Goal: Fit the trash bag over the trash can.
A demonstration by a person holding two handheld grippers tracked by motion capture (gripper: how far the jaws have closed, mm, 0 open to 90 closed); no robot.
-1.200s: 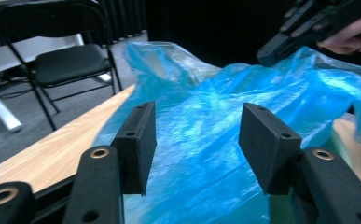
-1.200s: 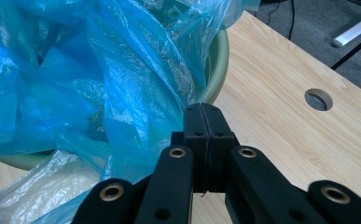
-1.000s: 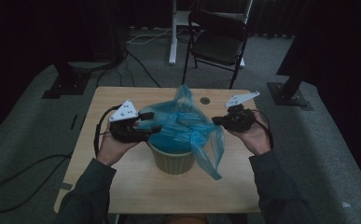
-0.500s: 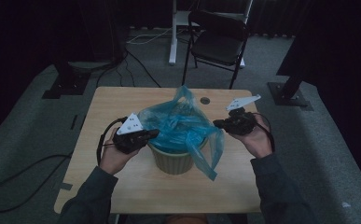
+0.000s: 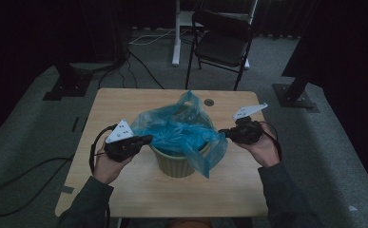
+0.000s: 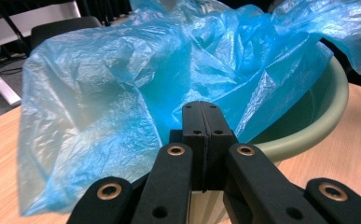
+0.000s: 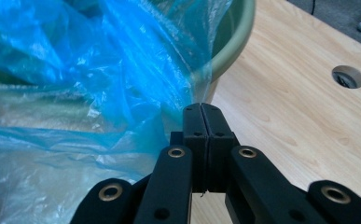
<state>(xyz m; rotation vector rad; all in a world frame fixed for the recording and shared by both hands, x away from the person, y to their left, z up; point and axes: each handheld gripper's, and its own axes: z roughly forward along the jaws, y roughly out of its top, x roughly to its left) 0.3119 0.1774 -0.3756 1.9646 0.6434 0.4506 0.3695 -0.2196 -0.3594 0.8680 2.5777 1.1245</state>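
The bag (image 6: 136, 88) is thin blue plastic film, crinkled and glossy (translucent where it hangs single-layered). The bin (image 6: 308, 126) looks like smooth, matt pale-green plastic. The worktop (image 7: 290, 107) is light wood-grain, satin-smooth. The claws are matt black with brass-coloured rivets.

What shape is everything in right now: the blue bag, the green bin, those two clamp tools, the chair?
Blue bag: crumpled, draped over the bin, pulled from both sides.
Green bin: upright on the table.
Left gripper: shut on the bag.
Right gripper: shut on the bag.
Chair: unfolded, unoccupied.
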